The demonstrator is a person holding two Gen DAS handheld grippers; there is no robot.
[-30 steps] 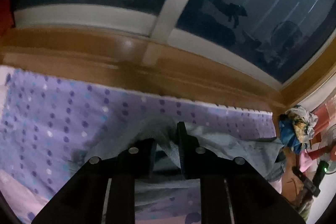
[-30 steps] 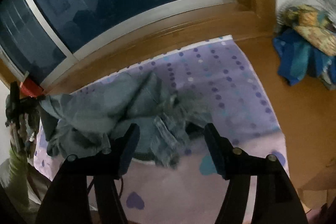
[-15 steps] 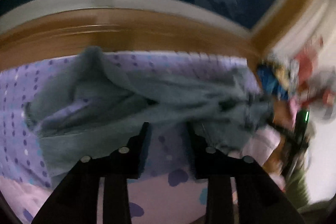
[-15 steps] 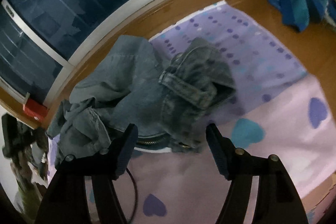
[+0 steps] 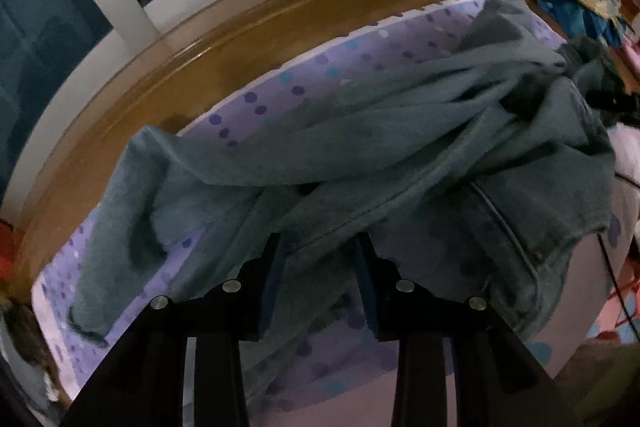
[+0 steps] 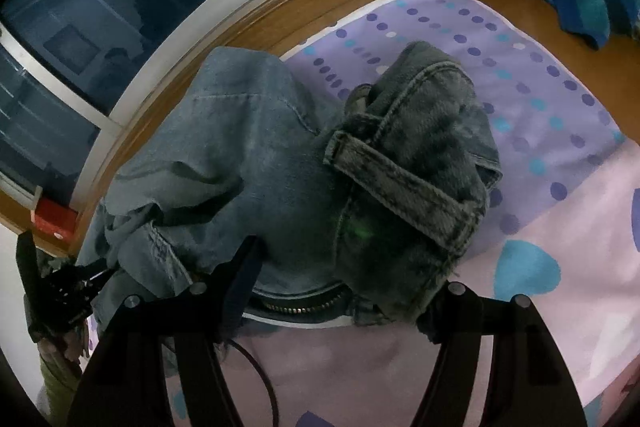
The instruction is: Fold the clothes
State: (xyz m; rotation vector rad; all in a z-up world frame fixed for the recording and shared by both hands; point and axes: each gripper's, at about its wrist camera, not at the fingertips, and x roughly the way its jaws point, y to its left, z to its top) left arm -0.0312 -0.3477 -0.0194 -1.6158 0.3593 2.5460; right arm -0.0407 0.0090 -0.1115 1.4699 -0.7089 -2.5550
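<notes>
Purple dotted bedsheet [image 5: 328, 67] under dark window; crumpled blue denim jacket [image 5: 400, 147] stretches left-right across it. Left gripper [image 5: 318, 259] agape at near hem, nearer. Right gripper [image 6: 344, 291] agape, straddling zipper edge.

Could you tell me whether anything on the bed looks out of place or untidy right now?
Yes: the blue-grey denim jacket lies crumpled on the purple dotted bedsheet, with its dark cuffed sleeve flopped back over the body. In the left wrist view one sleeve trails off sideways. Nothing looks damaged or spilled.
</notes>
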